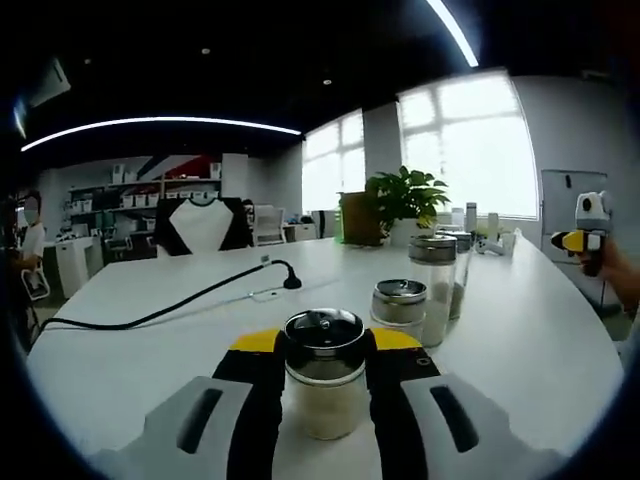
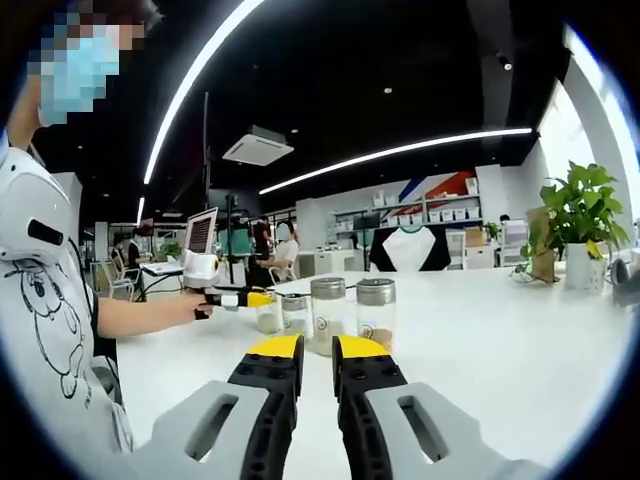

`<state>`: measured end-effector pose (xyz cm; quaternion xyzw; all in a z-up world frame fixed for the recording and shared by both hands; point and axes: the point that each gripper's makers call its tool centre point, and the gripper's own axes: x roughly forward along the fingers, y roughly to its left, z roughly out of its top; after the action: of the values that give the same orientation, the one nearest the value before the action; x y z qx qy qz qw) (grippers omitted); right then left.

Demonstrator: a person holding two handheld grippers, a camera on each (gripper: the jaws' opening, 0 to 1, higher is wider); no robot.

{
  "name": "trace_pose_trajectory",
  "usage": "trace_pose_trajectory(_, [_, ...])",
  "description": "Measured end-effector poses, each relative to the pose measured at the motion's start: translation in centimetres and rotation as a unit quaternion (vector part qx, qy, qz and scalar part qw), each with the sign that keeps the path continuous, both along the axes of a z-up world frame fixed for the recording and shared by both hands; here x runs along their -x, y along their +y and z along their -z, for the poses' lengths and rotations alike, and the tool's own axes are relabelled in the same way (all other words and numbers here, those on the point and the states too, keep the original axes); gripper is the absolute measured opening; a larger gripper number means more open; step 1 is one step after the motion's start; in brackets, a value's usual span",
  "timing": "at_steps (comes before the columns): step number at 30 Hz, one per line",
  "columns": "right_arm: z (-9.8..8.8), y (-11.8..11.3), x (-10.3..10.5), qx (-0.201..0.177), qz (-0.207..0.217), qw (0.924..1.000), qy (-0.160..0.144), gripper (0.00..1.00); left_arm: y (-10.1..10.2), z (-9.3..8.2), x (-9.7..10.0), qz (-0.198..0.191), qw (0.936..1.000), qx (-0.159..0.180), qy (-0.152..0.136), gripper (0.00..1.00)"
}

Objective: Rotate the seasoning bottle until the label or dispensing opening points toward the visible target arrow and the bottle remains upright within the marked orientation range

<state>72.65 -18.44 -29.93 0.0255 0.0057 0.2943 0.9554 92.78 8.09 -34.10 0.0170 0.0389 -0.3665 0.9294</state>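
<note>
Left gripper view: left gripper (image 1: pixel 325 385) jaws clamped on upright seasoning bottle (image 1: pixel 324 375) on white surface (image 1: pixel 150 360); right gripper (image 2: pixel 316 362) jaws together, empty. Best twist slowly about vertical axis, avoiding tilt; target arrow not discernible

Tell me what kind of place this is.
Probably an open-plan office or showroom: a long white table holding seasoning jars, wall shelves stacked with boxes, office chairs, and a potted plant by large windows.
</note>
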Motion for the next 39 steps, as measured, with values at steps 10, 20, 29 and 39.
trace_pose_trajectory(10, [1.2, 0.5, 0.0, 0.023, -0.016, 0.9994, 0.019, 0.09, -0.1, -0.1, 0.1, 0.005, 1.0000, 0.001, 0.000, 0.33])
trace_pose_trajectory(20, [1.9, 0.8, -0.2, 0.026, -0.023, 0.9990, 0.026, 0.09, -0.2, -0.1, 0.1, 0.013, 0.9999, 0.002, 0.002, 0.33])
trace_pose_trajectory(29, [3.0, 1.0, -0.3, 0.036, -0.037, 0.9976, 0.047, 0.09, -0.2, -0.1, 0.2, 0.023, 0.9997, 0.001, 0.001, 0.33])
trace_pose_trajectory(39, [3.4, 1.2, -0.3, 0.049, -0.046, 0.9963, 0.053, 0.09, 0.3, -0.9, 0.8, 0.021, 0.9993, -0.016, -0.026, 0.33])
